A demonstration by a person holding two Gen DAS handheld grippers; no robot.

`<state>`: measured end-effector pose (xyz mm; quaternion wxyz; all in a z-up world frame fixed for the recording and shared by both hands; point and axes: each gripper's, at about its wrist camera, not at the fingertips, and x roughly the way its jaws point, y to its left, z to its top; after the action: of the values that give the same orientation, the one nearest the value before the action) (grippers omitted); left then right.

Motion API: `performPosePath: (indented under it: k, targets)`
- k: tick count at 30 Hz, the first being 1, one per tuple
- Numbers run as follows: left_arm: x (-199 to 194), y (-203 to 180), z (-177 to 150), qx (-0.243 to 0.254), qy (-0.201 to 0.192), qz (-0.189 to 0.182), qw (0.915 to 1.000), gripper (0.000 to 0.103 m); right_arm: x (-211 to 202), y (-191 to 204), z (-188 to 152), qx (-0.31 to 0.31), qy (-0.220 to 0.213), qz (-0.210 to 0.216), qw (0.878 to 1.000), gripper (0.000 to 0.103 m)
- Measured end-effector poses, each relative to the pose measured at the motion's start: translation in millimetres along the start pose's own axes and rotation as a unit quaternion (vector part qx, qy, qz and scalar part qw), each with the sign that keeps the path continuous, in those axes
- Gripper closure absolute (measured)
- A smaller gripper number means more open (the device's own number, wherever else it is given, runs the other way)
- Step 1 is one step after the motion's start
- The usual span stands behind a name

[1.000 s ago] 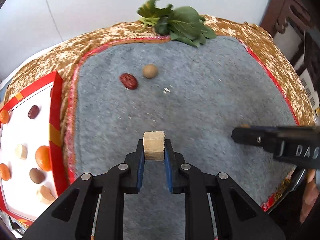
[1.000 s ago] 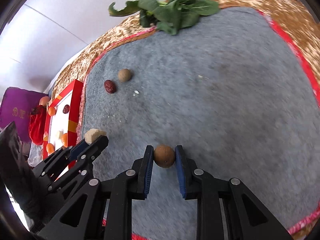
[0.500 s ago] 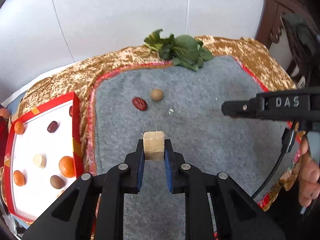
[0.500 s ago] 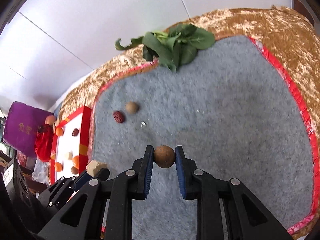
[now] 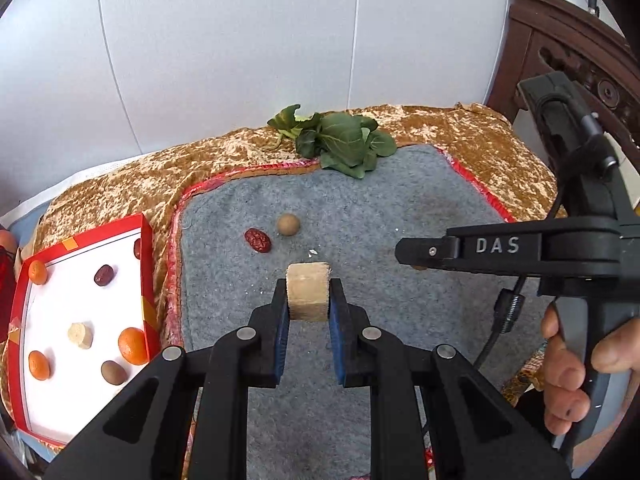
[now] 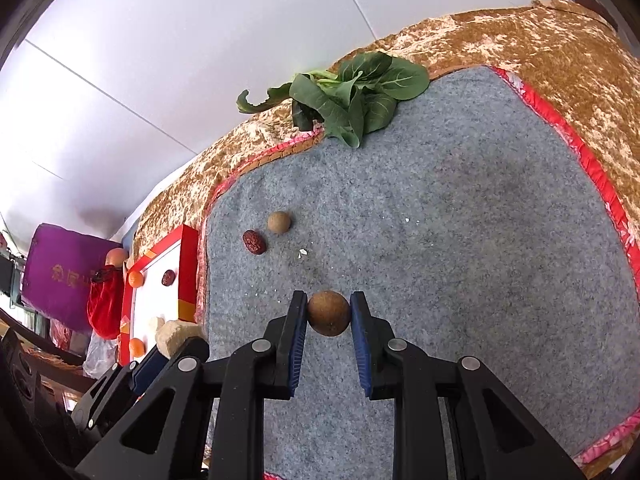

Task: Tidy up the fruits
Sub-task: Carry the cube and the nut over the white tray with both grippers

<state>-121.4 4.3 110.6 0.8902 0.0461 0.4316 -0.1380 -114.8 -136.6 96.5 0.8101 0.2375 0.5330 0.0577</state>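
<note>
My left gripper (image 5: pixel 308 300) is shut on a pale tan cut chunk (image 5: pixel 308 294), held above the grey mat (image 5: pixel 400 320). My right gripper (image 6: pixel 329 314) is shut on a round brown fruit (image 6: pixel 328 313), also above the mat. A red date (image 5: pixel 258 240) and a tan round fruit (image 5: pixel 288 224) lie together on the mat ahead; they also show in the right wrist view, date (image 6: pixel 254 242) and fruit (image 6: pixel 279 222). A red-rimmed white tray (image 5: pixel 146 264) at the left holds oranges, dates, a brown fruit and a pale chunk.
A bunch of green leaves (image 5: pixel 340 144) lies at the mat's far edge. Gold cloth (image 5: pixel 120 184) surrounds the mat. Dark wooden furniture (image 5: pixel 560 60) stands at the right. A purple box (image 6: pixel 64 272) and red bag (image 6: pixel 106 304) sit left of the tray.
Both grippers have risen and pulled back from the mat with their fruits still held; the table looks smaller and more wall shows.
</note>
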Motion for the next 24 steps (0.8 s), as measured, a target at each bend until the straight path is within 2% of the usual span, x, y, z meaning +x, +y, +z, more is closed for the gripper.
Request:
performPosePath:
  k: [10,16,19,24]
  targets:
    - [-17,8,-3,-0.003,-0.015,0.000,0.9999,0.087,-1,13,-6,-0.008,-0.003,0.000,1.000,0.081]
    - [-13,13,-8,-0.009,-0.004,0.006,0.9999,0.087,16,18,-10,-0.014,0.014,-0.002,1.000,0.081]
    - [-9,12,-12,-0.005,0.006,0.009,0.9999,0.087,25,21,-11,-0.011,0.030,0.011,0.999,0.081]
    - [-12,24,-13,-0.016,0.003,0.022,0.9996,0.087,27,32,-14,-0.023,0.024,0.012,0.999,0.081]
